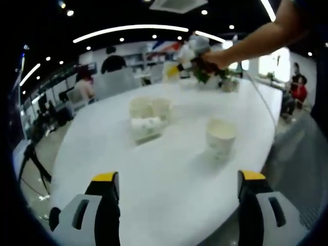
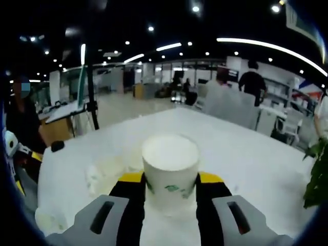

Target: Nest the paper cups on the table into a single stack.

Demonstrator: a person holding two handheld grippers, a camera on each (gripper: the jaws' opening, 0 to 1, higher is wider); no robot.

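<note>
In the left gripper view, the left gripper (image 1: 177,192) is held low over the near edge of the white desk (image 1: 169,205) with its jaws set wide and nothing between them; beyond it, no stack has yet been formed as far as can be judged. Taken from left to right, two upright paper cups (image 1: 148,107) are seen side by side towards the middle of the desk, touching or nearly so; just in front of them a cup on its side (image 1: 146,127) is lying, and whether it is one cup or several already nested cannot be told through the blur; well apart to the right a lone upright cup (image 1: 221,137) is standing; farther back a forearm is stretched over the desk towards a potted plant (image 1: 205,72).

In the right gripper view, pale blurred cups (image 2: 105,171) are made out at the left, then the right gripper (image 2: 170,192) with its jaws closed against the sides of a held cup (image 2: 170,169), which is kept upright, mouth up, near the desk surface; whether it is resting on the desk cannot be told. The task is thus judged to be at an early stage: one cup has been taken up, and the rest remain to be gathered and nested.

A green mark is printed low on the held cup, and faint patterning is seen on the others; no writing or brand can be read.
</note>
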